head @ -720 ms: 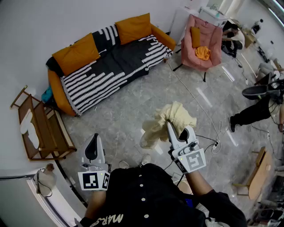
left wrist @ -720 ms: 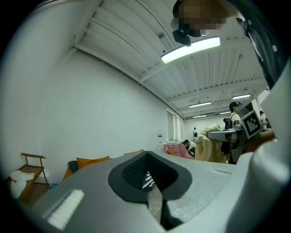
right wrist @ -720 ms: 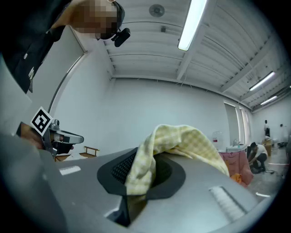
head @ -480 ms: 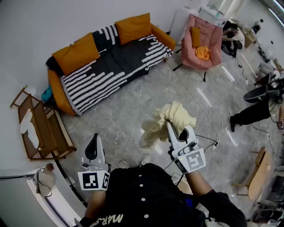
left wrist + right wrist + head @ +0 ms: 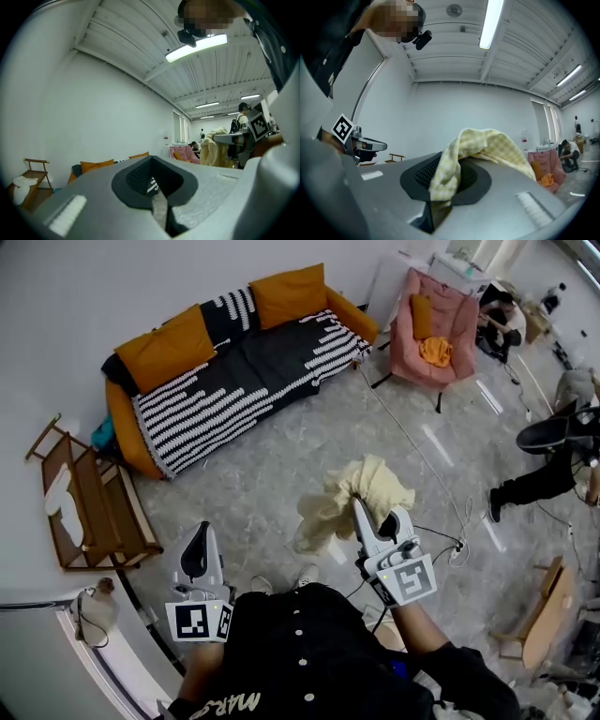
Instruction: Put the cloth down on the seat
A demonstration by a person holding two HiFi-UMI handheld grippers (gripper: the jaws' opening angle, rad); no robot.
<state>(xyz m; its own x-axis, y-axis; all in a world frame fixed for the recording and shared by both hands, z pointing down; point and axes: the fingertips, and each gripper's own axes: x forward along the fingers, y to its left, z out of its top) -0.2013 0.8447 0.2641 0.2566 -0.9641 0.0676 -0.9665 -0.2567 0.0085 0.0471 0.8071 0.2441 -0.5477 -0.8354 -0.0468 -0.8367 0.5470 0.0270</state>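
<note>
Cloth (image 5: 367,486): a pale yellow checked piece is seen bunched at the centre of the head view. One fold is pinched between jaws, and the rest is draped over their tips and hangs toward the lower left.
Right gripper (image 5: 357,509): it is held level at the lower centre right. Its jaws are clenched on the cloth, which is seen wedged in the narrow gap in the right gripper view.
Left gripper (image 5: 198,538): it is held level at the lower left. Its jaws are pressed together, with nothing gripped between them in the left gripper view.
Cloth's place: it is carried in the air over the floor (image 5: 272,479), well apart from the sofa and the armchair.
Sofa (image 5: 239,376): it is set at the upper left against the wall. Its orange frame is covered by a black-and-white striped throw, and two orange cushions (image 5: 167,348) are propped on its back.
Armchair (image 5: 457,315): it is pink and placed at the upper right. An orange pillow is leaned on its back, and an orange heap (image 5: 433,351) is laid on its seat.
Rack (image 5: 94,517): it is wooden and placed at the left edge, with something white laid on it.
Cable (image 5: 422,460): it is run across the grey floor from near the armchair toward the lower right.
Person (image 5: 539,482): dark-trousered legs are seen at the right edge.
</note>
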